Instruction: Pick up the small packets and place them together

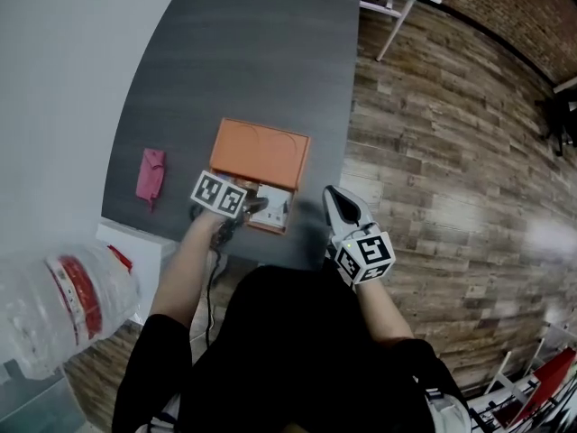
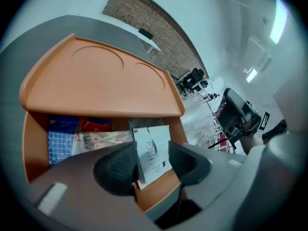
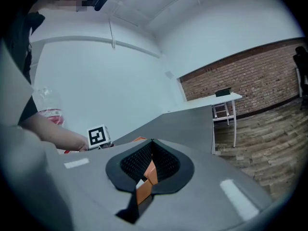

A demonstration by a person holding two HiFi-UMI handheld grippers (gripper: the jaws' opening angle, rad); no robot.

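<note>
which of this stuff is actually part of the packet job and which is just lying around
Part of the job:
- left gripper, jaws apart around the white packet
- blue checked packet and red packet beside it
- orange tray that holds them

Just lying about:
- pink pouch, off alone on the table; may be another packet
- plastic bottle

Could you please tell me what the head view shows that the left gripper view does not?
Only the head view: a pink packet lying on the table left of the orange box, and a plastic bottle. Only the left gripper view: a blue packet and a red packet inside the box. Both: the box, the white packet between the left gripper's fingers, the right gripper.
</note>
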